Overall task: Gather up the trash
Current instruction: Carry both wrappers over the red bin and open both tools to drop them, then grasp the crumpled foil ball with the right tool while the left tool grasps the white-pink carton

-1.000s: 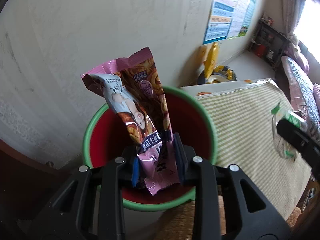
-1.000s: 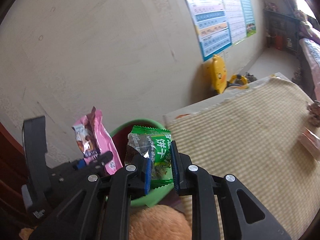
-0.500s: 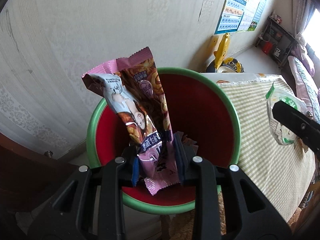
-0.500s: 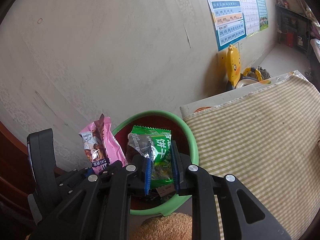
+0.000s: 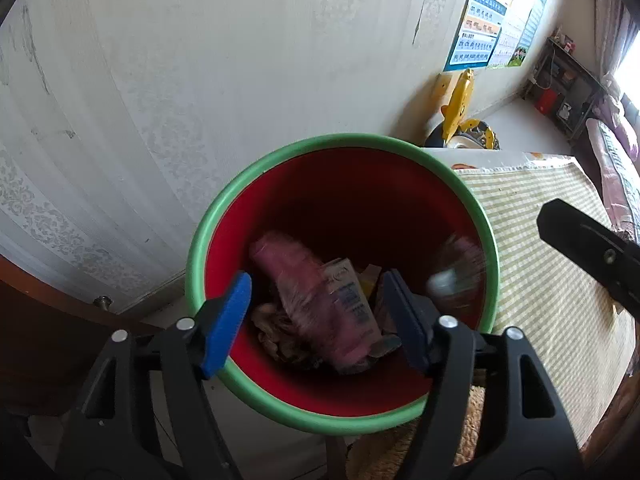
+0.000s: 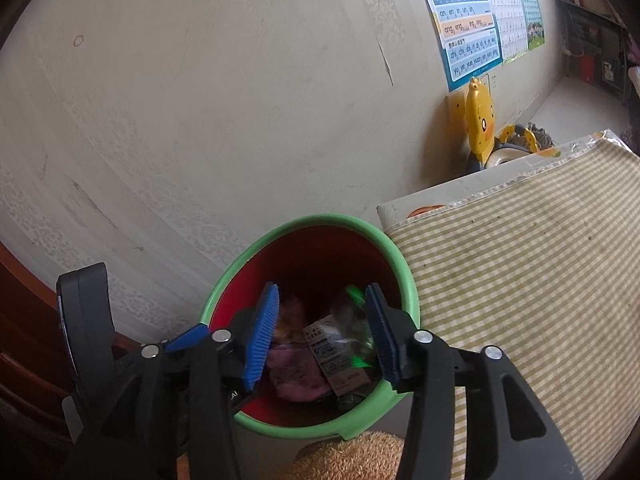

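The pink wrapper lies blurred inside the red bin with the green rim, on top of other scraps, and I see it lower in the bin from my right wrist view as well. The green wrapper shows in that view as a smeared streak between the right tool's pads, touching neither as far as I can tell; from the left wrist it is only a grey-brown blur near the bin's right wall. My left tool hangs over the bin with its jaws just opened wide, blue pads well apart and gripping nothing. My right tool has also just opened, less wide, and grips nothing. The right view takes in the left tool beside it at the bin's rim, while the left view catches only a black piece of the right tool at its edge. Just beside the bin is the counter under a striped cloth, and behind it a yellow duck toy against the pale wall, with posters above
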A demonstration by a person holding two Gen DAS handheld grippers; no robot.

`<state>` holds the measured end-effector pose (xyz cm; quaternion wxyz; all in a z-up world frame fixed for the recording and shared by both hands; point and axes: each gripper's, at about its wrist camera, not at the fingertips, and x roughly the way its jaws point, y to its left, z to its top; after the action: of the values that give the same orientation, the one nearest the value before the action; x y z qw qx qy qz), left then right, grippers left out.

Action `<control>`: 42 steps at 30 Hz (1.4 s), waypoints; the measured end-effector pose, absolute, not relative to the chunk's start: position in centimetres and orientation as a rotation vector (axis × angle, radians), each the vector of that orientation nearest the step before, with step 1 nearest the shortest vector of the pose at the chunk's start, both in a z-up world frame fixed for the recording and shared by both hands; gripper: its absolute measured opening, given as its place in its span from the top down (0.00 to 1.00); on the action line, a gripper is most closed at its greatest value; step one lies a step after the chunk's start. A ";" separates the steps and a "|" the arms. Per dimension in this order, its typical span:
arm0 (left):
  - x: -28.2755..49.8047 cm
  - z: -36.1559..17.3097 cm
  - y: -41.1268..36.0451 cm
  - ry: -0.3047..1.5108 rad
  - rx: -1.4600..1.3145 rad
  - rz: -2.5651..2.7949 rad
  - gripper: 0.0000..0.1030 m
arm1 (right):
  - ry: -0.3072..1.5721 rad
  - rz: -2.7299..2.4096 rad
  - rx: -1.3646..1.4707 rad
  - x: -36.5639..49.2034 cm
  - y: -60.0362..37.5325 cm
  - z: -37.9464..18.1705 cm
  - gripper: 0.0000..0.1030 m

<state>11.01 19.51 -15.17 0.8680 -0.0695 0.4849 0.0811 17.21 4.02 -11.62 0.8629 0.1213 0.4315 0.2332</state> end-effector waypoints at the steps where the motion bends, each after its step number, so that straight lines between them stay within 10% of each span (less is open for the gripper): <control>1: 11.0 -15.2 19.4 1.020 -0.148 0.160 0.32 | 0.898 0.476 0.264 17.1 3.4 -11.5 0.51; 28: 16.0 -13.7 -8.9 1.069 -0.096 -0.330 0.23 | 0.834 -0.312 0.542 24.8 -42.0 -17.8 0.35; 30: 16.1 -13.9 -10.3 1.079 -0.080 -0.340 0.23 | 0.860 -0.270 0.520 25.6 -42.3 -18.3 0.49; 31: 16.3 -14.2 -10.9 1.086 -0.074 -0.345 0.23 | 0.878 -0.241 0.503 25.8 -42.1 -18.2 0.73; 42: 17.0 -16.8 -15.3 1.150 -0.083 -0.375 0.23 | 0.934 -0.014 0.463 18.1 -38.5 -17.5 0.84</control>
<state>17.01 -15.35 -16.75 0.8217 -0.0390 0.5405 -0.1763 18.08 -38.53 -17.54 0.8672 0.2213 0.4461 -0.0068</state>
